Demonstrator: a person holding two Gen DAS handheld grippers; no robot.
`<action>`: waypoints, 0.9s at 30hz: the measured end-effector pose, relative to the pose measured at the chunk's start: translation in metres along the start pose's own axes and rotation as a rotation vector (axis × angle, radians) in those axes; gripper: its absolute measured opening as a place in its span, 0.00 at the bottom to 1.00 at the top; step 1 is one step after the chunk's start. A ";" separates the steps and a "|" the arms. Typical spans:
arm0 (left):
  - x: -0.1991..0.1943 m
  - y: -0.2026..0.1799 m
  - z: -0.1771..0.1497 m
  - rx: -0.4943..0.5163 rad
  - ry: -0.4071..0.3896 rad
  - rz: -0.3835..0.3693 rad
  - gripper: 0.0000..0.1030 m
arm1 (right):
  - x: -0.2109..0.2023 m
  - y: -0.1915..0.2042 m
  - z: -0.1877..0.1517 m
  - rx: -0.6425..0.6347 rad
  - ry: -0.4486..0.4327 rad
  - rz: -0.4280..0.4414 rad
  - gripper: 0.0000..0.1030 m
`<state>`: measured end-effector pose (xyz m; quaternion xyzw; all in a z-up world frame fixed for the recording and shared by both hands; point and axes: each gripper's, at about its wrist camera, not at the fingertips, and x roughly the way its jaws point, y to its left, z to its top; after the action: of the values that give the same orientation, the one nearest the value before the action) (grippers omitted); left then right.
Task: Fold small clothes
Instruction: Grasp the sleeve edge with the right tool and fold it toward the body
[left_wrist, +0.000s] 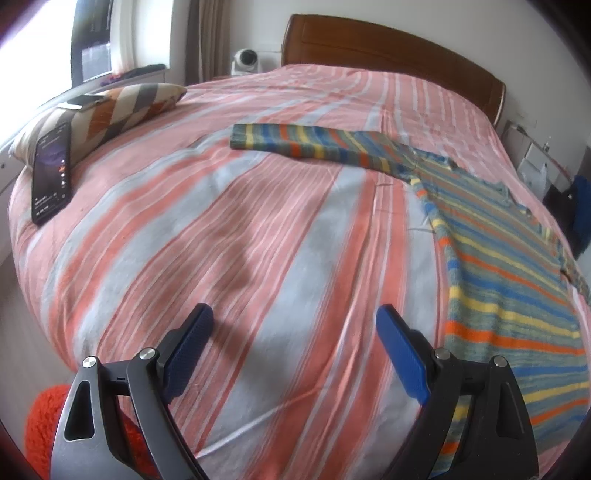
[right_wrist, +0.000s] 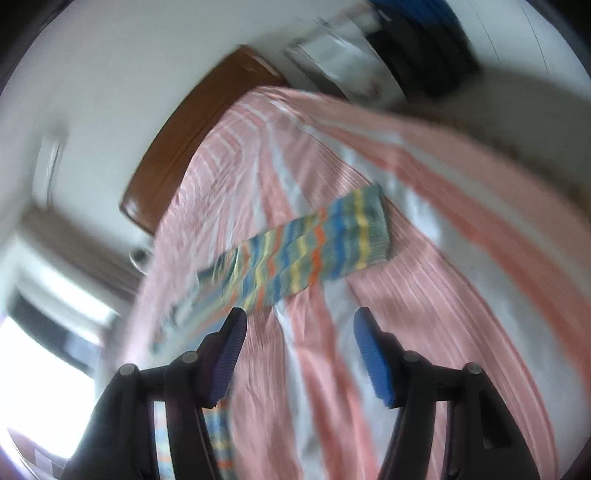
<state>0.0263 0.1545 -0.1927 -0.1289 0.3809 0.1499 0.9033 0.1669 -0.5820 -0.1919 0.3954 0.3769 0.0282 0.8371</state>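
Pink, white and grey striped bedding covers a bed that fills both wrist views, under daylight from a window at the left.

Nearest the left camera, the left tool hangs over bare bedding with its blue pads wide apart and nothing between them. An orange fuzzy thing shows low at the left edge, below the bed's side. Just to the right of this tool lies the striped sweater, spread flat on the bed along its right side, in bands of blue, yellow, orange and grey-green. Its sleeve stretches out leftward across the middle of the bed, farther off. At the left edge, a phone with a lit screen leans against a zigzag cushion. Beyond them stand the wooden headboard and a small white camera beside it.

The right wrist view is blurred and tilted. The right tool has its pads partly apart and empty, over the bedding. The sweater's other sleeve lies just ahead of it, flat, not touched. Behind is the headboard.
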 end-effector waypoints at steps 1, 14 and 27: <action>0.001 -0.001 0.000 0.004 0.002 0.004 0.88 | 0.008 -0.010 0.006 0.052 0.008 0.010 0.59; 0.010 -0.011 -0.004 0.054 0.015 0.067 0.94 | 0.089 -0.069 0.063 0.251 0.035 0.088 0.18; 0.008 -0.005 0.000 0.017 0.020 0.010 0.94 | 0.091 0.208 0.048 -0.375 0.047 0.077 0.04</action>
<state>0.0336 0.1510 -0.1985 -0.1207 0.3916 0.1496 0.8998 0.3154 -0.4382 -0.0855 0.2460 0.3690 0.1392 0.8854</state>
